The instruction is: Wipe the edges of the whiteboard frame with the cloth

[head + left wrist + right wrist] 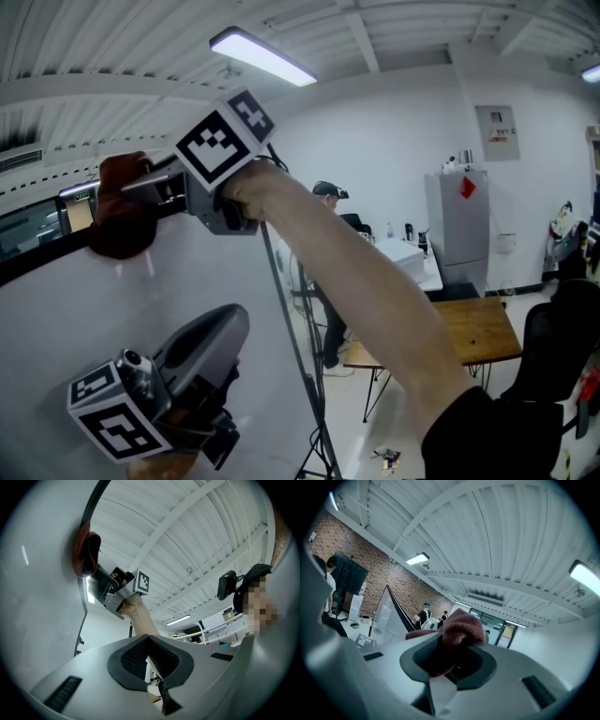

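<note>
- Two grippers: the left gripper (230, 323) and the right gripper (141, 190).
- One dark red cloth (117, 225).
- One whiteboard (103, 309).
- One wooden surface (480, 328).
- One grey cabinet (457, 225).
- One black chair (562, 347).
- One wall poster (497, 132).
- In the head view, two lit ceiling lights, one overhead (262, 56) and one at the far right (591, 72).
- In the same view, one person in a cap (328, 193).

— What colour is the fuzzy fabric cloth (117, 220)?
— Dark red, plain. The flat whiteboard (94, 319) is white, its thin frame (37, 255) black.
— And the marker cube (225, 141) on the right gripper (142, 187)?
— White with black square patterns; the gripper's body is grey.
— Behind?
— A brown wooden table (483, 328), a grey metal cabinet (457, 225) bearing a red diamond (467, 187).
</note>
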Available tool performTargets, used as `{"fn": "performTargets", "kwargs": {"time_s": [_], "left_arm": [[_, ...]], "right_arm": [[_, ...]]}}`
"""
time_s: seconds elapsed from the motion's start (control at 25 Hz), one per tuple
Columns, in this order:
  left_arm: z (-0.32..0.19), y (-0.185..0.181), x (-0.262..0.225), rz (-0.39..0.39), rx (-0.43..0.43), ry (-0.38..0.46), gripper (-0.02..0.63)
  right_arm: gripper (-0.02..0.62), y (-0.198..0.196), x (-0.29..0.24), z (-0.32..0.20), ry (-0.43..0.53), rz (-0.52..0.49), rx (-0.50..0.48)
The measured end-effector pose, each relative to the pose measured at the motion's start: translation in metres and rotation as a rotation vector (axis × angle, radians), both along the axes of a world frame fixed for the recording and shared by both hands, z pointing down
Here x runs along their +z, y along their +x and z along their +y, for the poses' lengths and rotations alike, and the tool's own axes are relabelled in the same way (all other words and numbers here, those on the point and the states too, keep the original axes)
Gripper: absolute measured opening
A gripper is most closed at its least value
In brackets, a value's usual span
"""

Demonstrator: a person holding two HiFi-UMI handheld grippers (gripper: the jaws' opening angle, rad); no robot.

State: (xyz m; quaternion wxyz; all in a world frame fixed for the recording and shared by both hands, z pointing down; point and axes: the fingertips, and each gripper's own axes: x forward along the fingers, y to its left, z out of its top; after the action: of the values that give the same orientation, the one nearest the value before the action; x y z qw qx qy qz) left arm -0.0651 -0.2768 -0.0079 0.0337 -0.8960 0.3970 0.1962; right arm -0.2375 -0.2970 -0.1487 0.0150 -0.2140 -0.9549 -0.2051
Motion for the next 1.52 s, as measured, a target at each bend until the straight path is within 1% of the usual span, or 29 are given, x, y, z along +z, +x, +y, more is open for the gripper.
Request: {"fn": "performTargets", "kwargs": {"time_s": [0.16,0.28,0.48,0.72,0.92,1.04,1.24,1.4,1.52], "left_arm": [[-0.018,-0.002,0.003,-0.017,-0.017,-0.005,-0.003],[-0.04,-0.01,0.005,-0.013,-0.039,-0.005,-0.003],[-0.107,0.009,0.008,-0.007,-0.082,-0.021,-0.003],[-0.161,0.013,0.013,-0.005,-0.121,-0.032,-0.003],[-0.201,0.015,0.022,0.007,-0.145,-0.036,-0.003],[-0.217,0.017,0.026,0.018,-0.165,-0.034,-0.003],[-0.233,0.015,0.018,0.028,-0.181,-0.033,-0.003],[-0.239,0.018,0.017,0.015,-0.162,-0.043,-0.003],[-0.24,0.021,0.016,0.009,-0.126,-0.041,-0.003]], "right_arm": [[0.095,-0.001,0.001,-0.014,0.007,-0.014,-0.011],[0.095,-0.004,0.003,-0.027,0.019,-0.019,-0.029],[0.095,0.02,0.008,-0.08,0.067,-0.008,-0.049],[0.095,0.028,0.01,-0.132,0.045,-0.023,-0.085],[0.095,0.035,0.014,-0.168,0.053,-0.025,-0.089],[0.095,0.04,0.017,-0.183,0.06,-0.029,-0.096],[0.095,0.039,0.01,-0.204,0.057,-0.037,-0.082],[0.095,0.038,0.008,-0.217,0.057,-0.048,-0.044],[0.095,0.038,0.007,-0.225,0.052,-0.049,-0.015]]}}
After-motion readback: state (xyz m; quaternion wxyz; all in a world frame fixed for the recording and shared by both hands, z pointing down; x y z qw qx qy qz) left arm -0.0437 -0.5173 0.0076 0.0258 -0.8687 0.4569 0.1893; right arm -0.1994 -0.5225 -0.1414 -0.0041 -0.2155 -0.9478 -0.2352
